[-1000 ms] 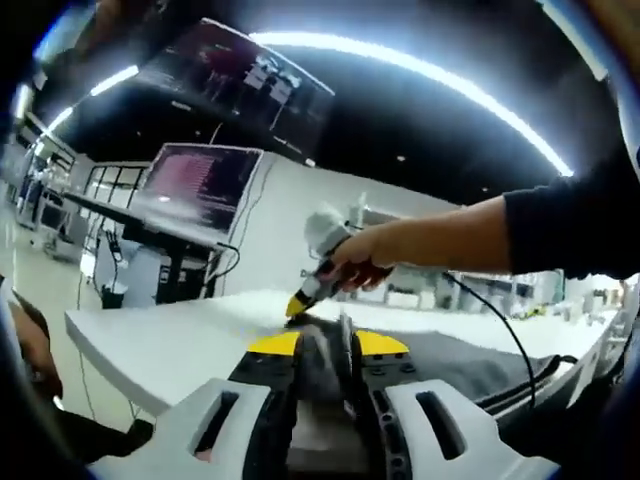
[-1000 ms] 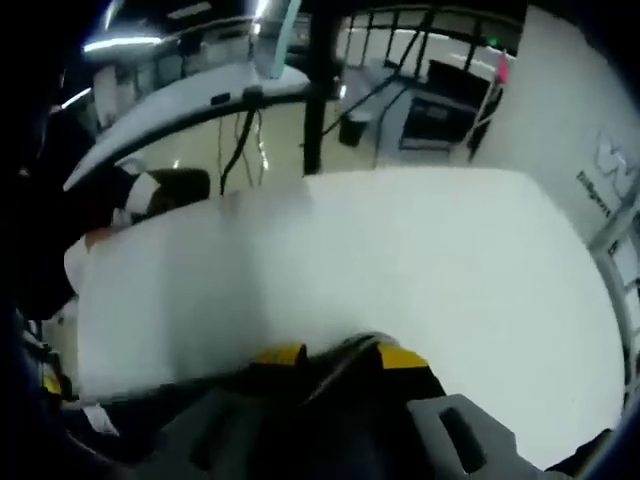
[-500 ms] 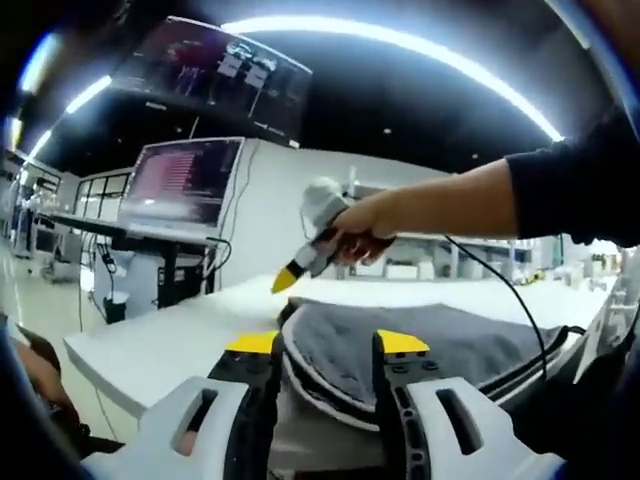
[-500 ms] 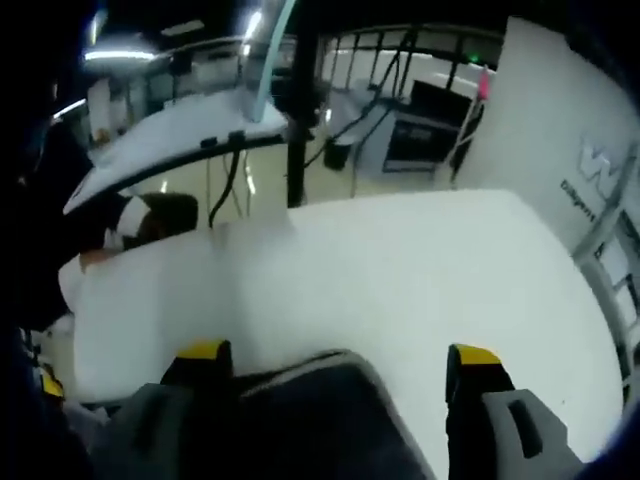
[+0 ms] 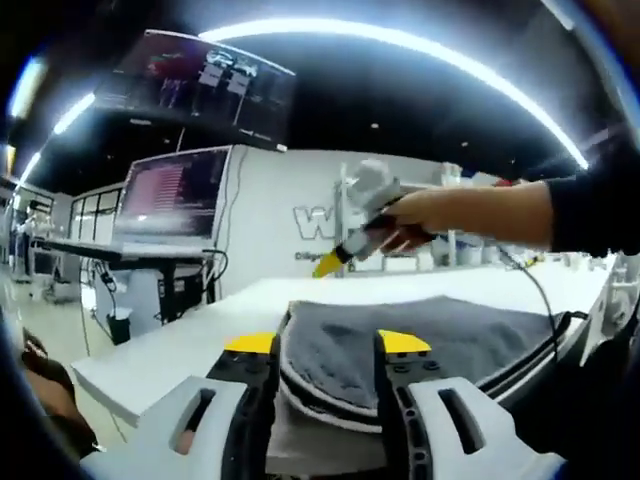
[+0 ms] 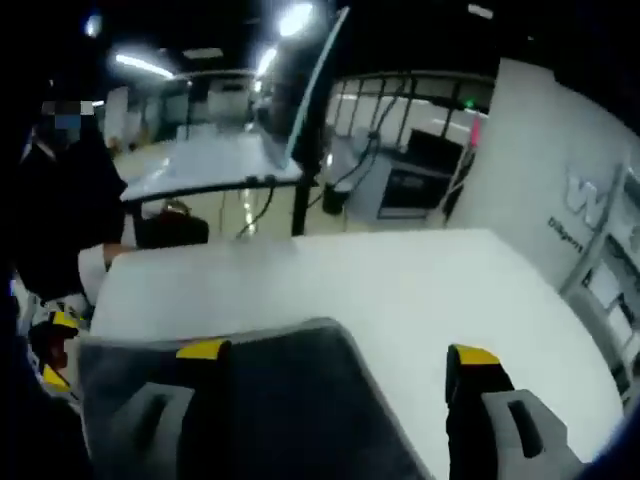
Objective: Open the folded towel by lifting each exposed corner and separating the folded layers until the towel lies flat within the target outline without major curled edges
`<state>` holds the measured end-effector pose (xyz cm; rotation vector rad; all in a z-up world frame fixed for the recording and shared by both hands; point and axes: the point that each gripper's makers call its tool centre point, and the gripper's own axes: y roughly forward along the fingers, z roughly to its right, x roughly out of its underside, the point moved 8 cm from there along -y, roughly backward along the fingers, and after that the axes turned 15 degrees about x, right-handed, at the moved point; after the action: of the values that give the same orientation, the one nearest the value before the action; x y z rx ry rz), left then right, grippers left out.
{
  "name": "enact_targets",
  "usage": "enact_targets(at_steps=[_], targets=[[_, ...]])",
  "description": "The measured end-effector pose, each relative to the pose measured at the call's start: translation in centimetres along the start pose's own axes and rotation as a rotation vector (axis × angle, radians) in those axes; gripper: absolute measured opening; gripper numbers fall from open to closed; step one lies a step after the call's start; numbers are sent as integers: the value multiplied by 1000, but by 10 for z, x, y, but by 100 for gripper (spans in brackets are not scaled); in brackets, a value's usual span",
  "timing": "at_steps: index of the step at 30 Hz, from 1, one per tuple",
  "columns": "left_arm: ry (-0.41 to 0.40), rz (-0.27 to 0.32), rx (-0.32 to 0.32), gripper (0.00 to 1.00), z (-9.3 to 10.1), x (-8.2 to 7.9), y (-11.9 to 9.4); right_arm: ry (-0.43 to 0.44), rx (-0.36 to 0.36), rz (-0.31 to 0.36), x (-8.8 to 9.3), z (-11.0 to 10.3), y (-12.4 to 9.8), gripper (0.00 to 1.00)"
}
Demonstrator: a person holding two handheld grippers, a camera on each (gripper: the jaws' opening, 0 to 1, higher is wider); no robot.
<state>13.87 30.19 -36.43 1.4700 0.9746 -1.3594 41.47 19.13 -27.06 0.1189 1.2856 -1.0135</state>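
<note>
Towel (image 5: 400, 345) lies grey and folded on the white table (image 5: 160, 350), its rounded near edge reaching in between the tips of the left gripper (image 5: 328, 345). Those jaws stand a narrow way apart around that edge; whether they touch the cloth I cannot tell, since the layers blur together there. Beyond them, up and to the right, a hand (image 5: 415, 222) holds the right gripper (image 5: 335, 262) in the air above the far side of the towel, yellow tip pointing down-left; its jaws are too small to read from here. A cable (image 5: 535, 290) trails from the hand towards the right and is cut off behind the towel. Screens (image 5: 175, 195) sit off to the left, their text unreadable.

In the right gripper view, the right gripper (image 6: 335, 352) has its jaws spread wide, with nothing between them. The towel (image 6: 280, 400) lies below and between them, one corner pointing forward, its lower part cut off. White table (image 6: 420, 290) stretches ahead. A dark figure (image 6: 50, 220) at left is hard to make out.
</note>
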Motion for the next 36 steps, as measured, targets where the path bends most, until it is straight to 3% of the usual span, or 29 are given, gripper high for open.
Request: enact_targets(at_steps=[4,10,13,16,19,25,31,36], targets=[[25,-74,14,54,-2,4,1,23,25,116,3,2,-44,100],[56,-75,-8,47,-1,-7,-10,88,49,195,16,13,-86,100],[34,-80,-2,37,5,-12,-19,117,47,215,30,10,-106,100],[8,-149,64,37,20,-9,-22,135,59,266,37,10,-124,100],[4,-183,64,40,25,-2,-25,174,53,312,43,8,-140,100],[-68,-222,38,42,16,11,-27,188,55,330,59,7,-159,100],[-120,-233,22,42,9,12,-17,248,80,336,77,24,-167,100],[-145,-210,31,41,8,6,-3,263,83,329,87,23,-166,99]])
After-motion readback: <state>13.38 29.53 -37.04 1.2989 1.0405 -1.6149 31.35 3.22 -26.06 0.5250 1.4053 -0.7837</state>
